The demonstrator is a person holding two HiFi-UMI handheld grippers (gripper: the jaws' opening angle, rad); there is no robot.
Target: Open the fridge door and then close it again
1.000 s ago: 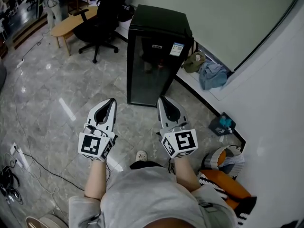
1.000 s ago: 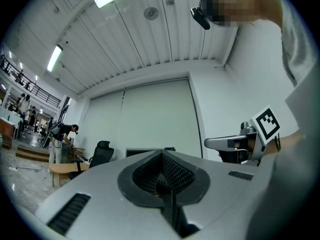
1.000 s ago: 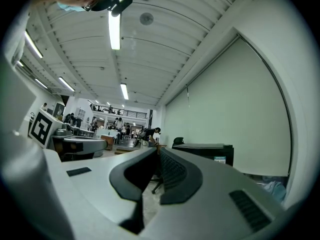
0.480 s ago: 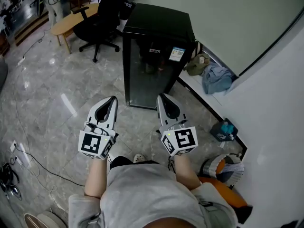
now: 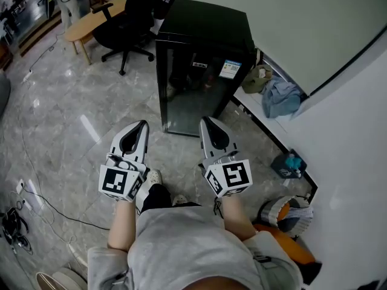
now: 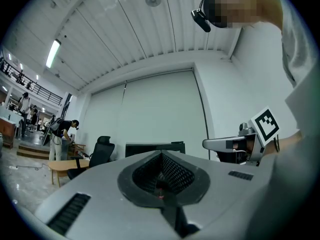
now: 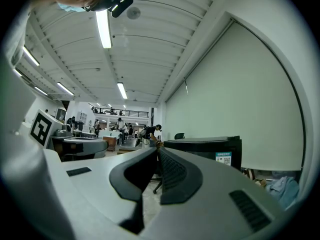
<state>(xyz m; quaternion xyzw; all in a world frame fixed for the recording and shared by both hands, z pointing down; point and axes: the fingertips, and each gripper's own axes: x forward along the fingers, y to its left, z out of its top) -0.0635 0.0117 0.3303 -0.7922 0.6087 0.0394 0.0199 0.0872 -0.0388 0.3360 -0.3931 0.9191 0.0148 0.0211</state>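
Looking down in the head view, I judge the opening step not yet begun: the fridge (image 5: 202, 65) stands ahead of me with its dark glass door shut, a small sticker (image 5: 228, 69) near the door's upper right. My left claw (image 5: 142, 127) and right claw (image 5: 206, 122) both point at it, side by side, well short of the door and touching nothing. Grey marble floor (image 5: 66, 113) lies under them. A black chair (image 5: 130, 17) and a wooden desk (image 5: 91, 20) sit to the fridge's left, and crumpled cloth (image 5: 281, 95) lies on the ledge along the wall to its right.

From the left gripper view, my left claw's tips meet, with nothing between them. The fridge top shows just beyond them, against a pale wall.

From the right gripper view, my right claw's tips are likewise together and empty, and the fridge stands just right of them, sticker facing me.

Next I would need to close in and get one claw onto the door's free edge. No view shows a handle, so I cannot tell which side swings out.
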